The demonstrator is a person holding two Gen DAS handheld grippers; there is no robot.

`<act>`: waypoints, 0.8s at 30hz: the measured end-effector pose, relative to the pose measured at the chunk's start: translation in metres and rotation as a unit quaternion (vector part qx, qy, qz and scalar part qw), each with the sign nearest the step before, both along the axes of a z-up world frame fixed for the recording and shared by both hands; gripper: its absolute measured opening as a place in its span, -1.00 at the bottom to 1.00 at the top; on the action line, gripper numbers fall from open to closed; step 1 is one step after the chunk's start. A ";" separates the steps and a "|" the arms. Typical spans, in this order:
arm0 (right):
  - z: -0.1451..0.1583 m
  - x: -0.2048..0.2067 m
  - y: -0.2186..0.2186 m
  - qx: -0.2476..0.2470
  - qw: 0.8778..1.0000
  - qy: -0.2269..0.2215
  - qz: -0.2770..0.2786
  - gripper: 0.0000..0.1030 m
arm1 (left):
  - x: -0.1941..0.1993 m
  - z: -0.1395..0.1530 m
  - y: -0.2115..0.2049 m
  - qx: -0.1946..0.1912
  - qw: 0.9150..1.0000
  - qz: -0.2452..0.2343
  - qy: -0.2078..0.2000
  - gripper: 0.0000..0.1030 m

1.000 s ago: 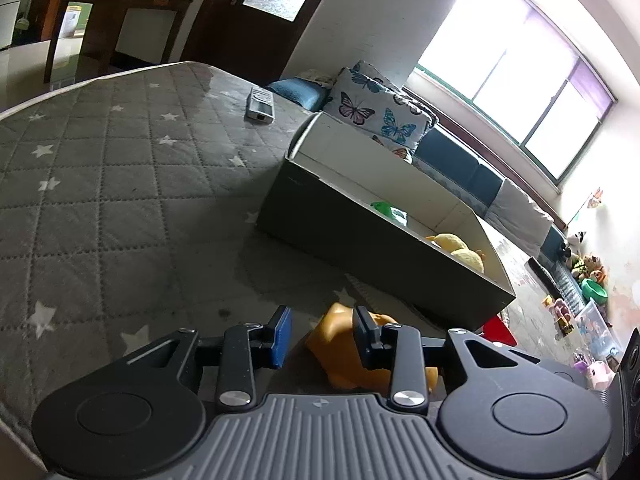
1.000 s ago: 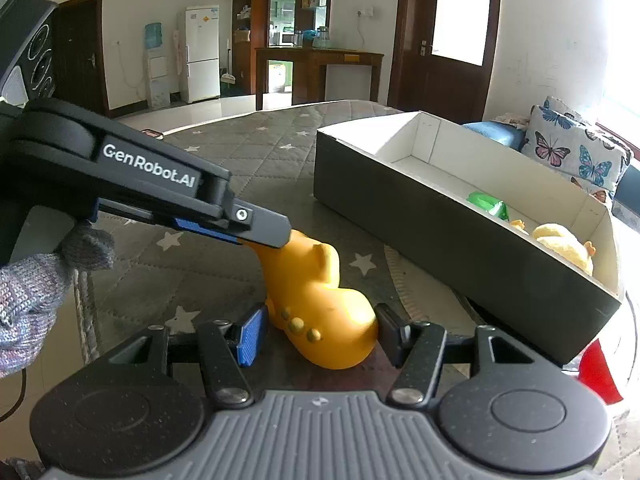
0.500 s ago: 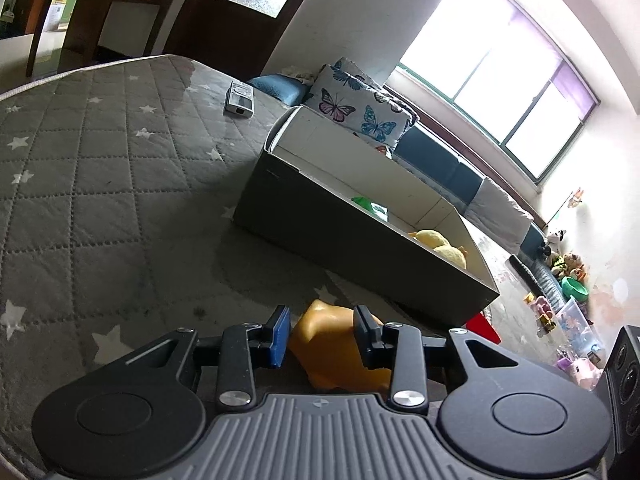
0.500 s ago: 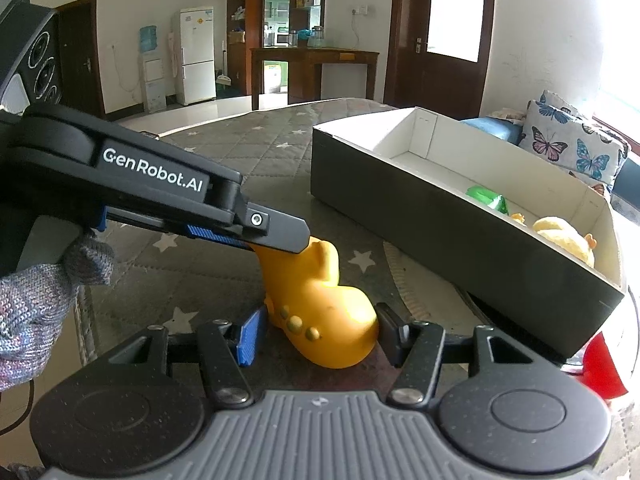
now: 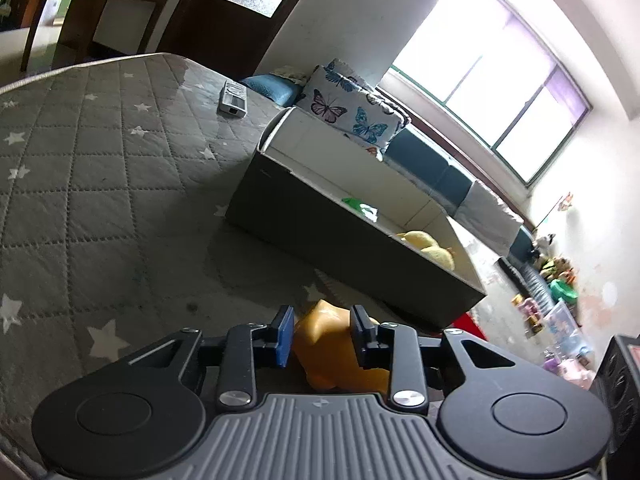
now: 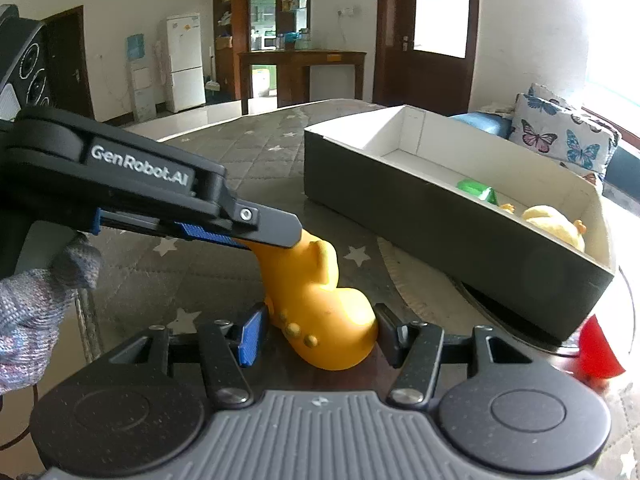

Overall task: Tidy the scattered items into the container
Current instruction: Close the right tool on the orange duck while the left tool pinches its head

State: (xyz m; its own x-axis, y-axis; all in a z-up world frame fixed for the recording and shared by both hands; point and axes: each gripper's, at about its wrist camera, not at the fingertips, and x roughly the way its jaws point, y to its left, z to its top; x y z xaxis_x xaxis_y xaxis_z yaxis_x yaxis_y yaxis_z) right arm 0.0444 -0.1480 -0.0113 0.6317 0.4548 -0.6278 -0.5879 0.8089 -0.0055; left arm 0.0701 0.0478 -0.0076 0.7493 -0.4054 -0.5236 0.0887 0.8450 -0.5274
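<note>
I'm looking at my right gripper [image 6: 318, 336]: black linkage arms with silver screws behind the jaws, a blue ribbed pad on one finger, round black discs either side, a grey ribbed housing below. The left gripper [image 6: 276, 236] carries white "GenRobot.AI" lettering, with blue trim beneath. A grey knitted glove [image 6: 36, 304] covers the hand.
</note>
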 end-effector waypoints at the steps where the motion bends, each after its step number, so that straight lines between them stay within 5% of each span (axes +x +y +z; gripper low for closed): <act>1: 0.001 -0.001 -0.001 0.002 1.000 -0.002 -0.003 0.10 | -0.001 0.002 0.000 -0.001 1.000 -0.001 -0.003 -0.38; 9: 0.011 -0.004 -0.008 0.006 1.000 -0.014 -0.019 0.04 | -0.003 0.013 -0.006 -0.005 1.000 -0.009 -0.020 -0.40; 24: 0.001 -0.002 -0.001 -0.009 0.999 0.037 -0.017 0.03 | 0.006 -0.008 0.005 -0.057 0.997 0.026 0.044 -0.38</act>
State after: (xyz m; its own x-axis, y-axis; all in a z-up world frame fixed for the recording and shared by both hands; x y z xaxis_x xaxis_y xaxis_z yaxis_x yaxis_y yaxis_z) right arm 0.0429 -0.1491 -0.0103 0.5977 0.4222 -0.6816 -0.5595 0.8285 0.0225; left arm 0.0759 0.0525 -0.0159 0.7248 -0.4272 -0.5405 -0.0048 0.7814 -0.6240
